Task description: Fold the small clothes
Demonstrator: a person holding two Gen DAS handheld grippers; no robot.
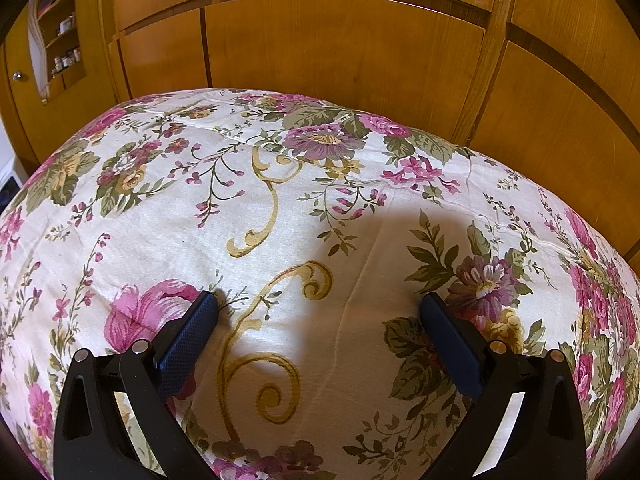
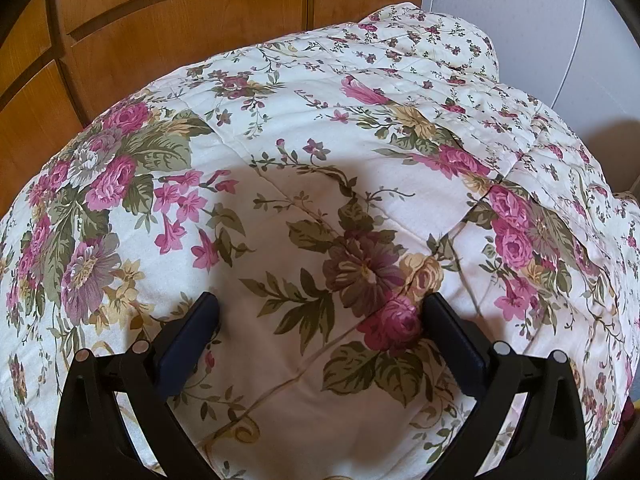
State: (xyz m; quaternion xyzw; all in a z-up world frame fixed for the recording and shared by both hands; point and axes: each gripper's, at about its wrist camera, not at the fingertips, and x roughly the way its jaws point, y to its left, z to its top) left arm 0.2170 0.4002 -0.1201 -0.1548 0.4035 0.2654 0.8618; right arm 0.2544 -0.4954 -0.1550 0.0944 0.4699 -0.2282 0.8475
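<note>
The left gripper (image 1: 318,304) hangs over the floral quilt (image 1: 280,216) on the bed, fingers (image 1: 188,336) spread wide and grasping nothing (wooden wardrobe doors (image 1: 344,48) behind). The right gripper (image 2: 320,306) hovers likewise, released, over the same quilt; no small clothes show in either view

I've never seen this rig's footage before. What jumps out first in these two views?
The floral quilt fills both views, cream with pink and purple blooms, lying before a honey-coloured wooden wardrobe. The left gripper and right gripper both hover open over it, holding nothing. No small garment shows; a bunched part of the quilt rises at the right view's far end.
</note>
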